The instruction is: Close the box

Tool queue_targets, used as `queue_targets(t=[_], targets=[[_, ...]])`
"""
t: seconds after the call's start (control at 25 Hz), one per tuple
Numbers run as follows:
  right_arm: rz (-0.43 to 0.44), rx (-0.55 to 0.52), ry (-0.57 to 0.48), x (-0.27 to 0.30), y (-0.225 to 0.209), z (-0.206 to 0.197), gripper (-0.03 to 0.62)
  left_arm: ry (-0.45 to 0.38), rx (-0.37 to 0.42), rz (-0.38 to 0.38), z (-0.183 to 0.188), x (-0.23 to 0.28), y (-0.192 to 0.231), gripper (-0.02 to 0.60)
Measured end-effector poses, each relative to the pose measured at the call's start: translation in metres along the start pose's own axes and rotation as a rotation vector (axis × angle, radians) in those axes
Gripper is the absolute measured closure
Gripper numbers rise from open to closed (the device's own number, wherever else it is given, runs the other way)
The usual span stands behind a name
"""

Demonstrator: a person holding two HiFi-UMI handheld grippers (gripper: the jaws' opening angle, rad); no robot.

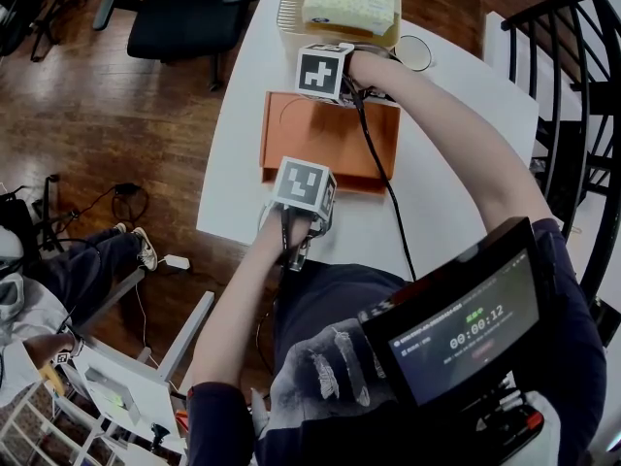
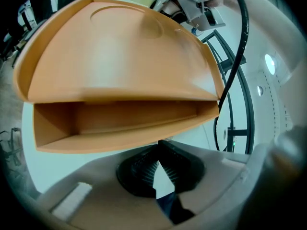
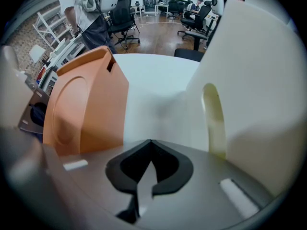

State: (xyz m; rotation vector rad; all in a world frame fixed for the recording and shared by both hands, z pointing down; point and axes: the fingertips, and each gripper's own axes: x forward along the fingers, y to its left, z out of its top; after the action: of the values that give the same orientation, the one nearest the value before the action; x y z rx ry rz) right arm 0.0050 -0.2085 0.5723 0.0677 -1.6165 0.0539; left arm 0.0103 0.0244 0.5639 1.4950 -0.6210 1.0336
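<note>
White table (image 1: pixel 456 212) held orange box (image 1: pixel 325 139), lid ajar.
Left gripper (image 2: pixel 159 143), right gripper (image 3: pixel 151 143): jaws were together, empty; box just ahead of left tips.

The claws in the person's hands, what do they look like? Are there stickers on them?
The left claw and right claw have pale grey bodies with black pads. Each carries a white cube printed with black square markers, a bit like stickers. A black cable runs from the right one. The person wears dark blue short sleeves.
</note>
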Motion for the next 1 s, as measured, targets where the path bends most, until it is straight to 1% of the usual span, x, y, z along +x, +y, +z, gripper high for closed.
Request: queue_targets(t=[0.28, 0.36, 0.52, 0.72, 0.84, 1.0], targets=[[0.004, -0.012, -0.016, -0.001, 0.002, 0.006, 0.59, 0.001, 0.004, 0.007, 0.001, 0.0, 0.001, 0.567], [-0.001, 0.003, -0.005, -0.001, 0.002, 0.003, 0.591, 0.009, -0.003, 0.004, -0.001, -0.001, 0.001, 0.568], [-0.001, -0.001, -0.007, -0.001, 0.003, 0.004, 0.591, -0.018, 0.0, 0.008, 0.005, -0.001, 0.002, 0.568], [0.0, 0.001, -0.007, -0.001, 0.004, 0.004, 0.591, -0.025, -0.012, -0.003, 0.009, -0.002, 0.002, 0.568], [-0.001, 0.008, -0.004, -0.002, 0.004, 0.004, 0.59, -0.007, -0.015, -0.002, 0.006, -0.004, 0.002, 0.568], [-0.004, 0.004, 0.003, -0.003, 0.006, 0.002, 0.591, -0.032, -0.013, -0.01, 0.013, -0.003, 0.001, 0.568]])
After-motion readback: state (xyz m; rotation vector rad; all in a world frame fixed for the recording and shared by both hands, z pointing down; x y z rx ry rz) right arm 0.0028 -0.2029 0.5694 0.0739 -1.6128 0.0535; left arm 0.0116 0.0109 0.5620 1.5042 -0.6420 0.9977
